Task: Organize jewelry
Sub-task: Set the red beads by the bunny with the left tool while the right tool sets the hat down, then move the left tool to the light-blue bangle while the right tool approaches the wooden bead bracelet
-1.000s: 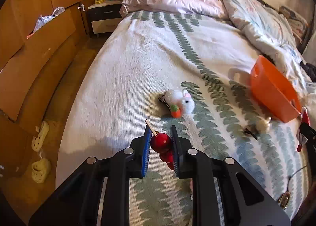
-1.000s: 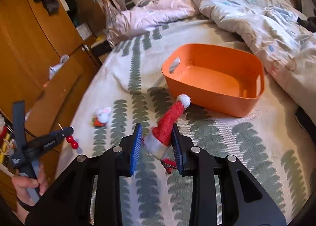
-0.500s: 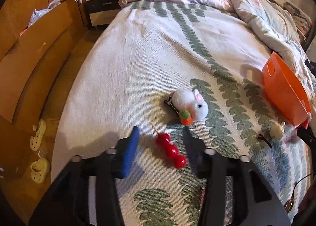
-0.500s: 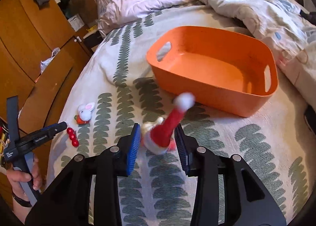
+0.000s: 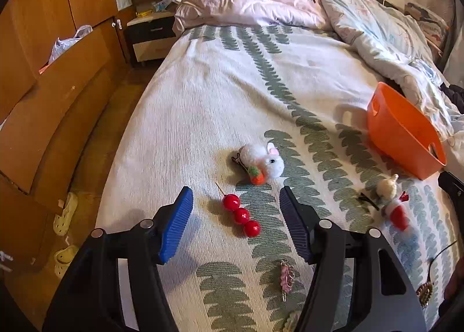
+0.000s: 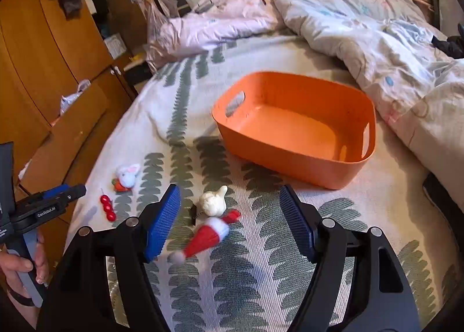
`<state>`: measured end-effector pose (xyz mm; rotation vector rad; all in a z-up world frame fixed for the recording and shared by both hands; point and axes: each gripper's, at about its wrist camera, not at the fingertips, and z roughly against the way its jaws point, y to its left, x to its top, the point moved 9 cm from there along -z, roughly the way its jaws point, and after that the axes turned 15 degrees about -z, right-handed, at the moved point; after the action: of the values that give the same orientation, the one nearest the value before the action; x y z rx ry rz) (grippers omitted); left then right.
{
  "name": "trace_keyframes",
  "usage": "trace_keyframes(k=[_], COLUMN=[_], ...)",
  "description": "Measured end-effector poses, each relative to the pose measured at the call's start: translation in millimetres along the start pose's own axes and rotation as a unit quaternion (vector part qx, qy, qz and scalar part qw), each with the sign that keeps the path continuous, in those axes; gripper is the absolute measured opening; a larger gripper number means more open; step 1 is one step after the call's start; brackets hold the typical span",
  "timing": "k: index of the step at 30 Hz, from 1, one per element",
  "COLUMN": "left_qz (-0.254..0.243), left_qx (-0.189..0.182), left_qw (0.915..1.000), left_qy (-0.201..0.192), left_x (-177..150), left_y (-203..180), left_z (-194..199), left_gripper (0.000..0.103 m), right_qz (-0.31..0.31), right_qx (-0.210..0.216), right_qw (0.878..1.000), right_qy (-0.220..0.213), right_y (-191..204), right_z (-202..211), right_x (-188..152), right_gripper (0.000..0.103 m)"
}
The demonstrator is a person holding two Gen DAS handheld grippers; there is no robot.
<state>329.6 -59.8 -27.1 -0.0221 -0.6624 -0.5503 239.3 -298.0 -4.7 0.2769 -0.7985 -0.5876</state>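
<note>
Glossy red beads (image 5: 241,215) on ribbed bedspread (image 5: 203,100).

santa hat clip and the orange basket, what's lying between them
In the right wrist view, a cream garlic-shaped clip lies beyond the santa hat clip; past it, bare bedspread up to the orange basket.

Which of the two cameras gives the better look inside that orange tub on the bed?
The right wrist view. It looks down into the orange tub, showing the floor, both handle cut-outs and nothing inside. The left wrist view catches the tub at the picture's right edge, seen side-on: mostly the outer wall and rim, with the floor hidden.
</note>
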Motion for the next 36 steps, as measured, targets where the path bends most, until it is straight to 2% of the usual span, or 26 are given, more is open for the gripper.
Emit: trace_keyframes(k=[4,12,17,25,29,36], left_qz=[0.002,0.009,-0.003,0.013,-0.004,0.043], left_qx=[0.003,-0.004,0.001,-0.028,-0.011,-0.032], left_qw=[1.0,0.9999,0.9999,0.9993,0.9987,0.9965], left_qy=[-0.009,-0.005,0.013,0.019,0.049,0.064], left_x=[-2.0,-20.1,-45.1,-80.2,-108.1,-142.6], left_y=[3.0,2.4,-3.7,-16.9,-22.0,-11.1], left_z=[9.9,17.7,25.6,43.9,47.4,56.6], left_gripper=[0.068,0.069,0.071,0.074,0.074,0.074], right_qz=[-0.004,-0.024,-0.051,-0.074,-0.078,-0.098], right_qx=[0.01,0.013,0.014,0.031,0.039,0.049], right_qw=[1.0,0.999,0.998,0.997,0.996,0.994], right_qy=[-0.018,-0.025,-0.018,-0.018,-0.015,0.004], right_y=[-6.2,-36.6,-57.4,-70.7,-73.0,-80.6], right_z=[18.7,50.5,71.9,110.3,122.0,129.6], right_x=[-0.1,-13.3,-32.4,-72.4,-90.4,-116.2], right_gripper=[0.074,0.074,0.074,0.075,0.075,0.075])
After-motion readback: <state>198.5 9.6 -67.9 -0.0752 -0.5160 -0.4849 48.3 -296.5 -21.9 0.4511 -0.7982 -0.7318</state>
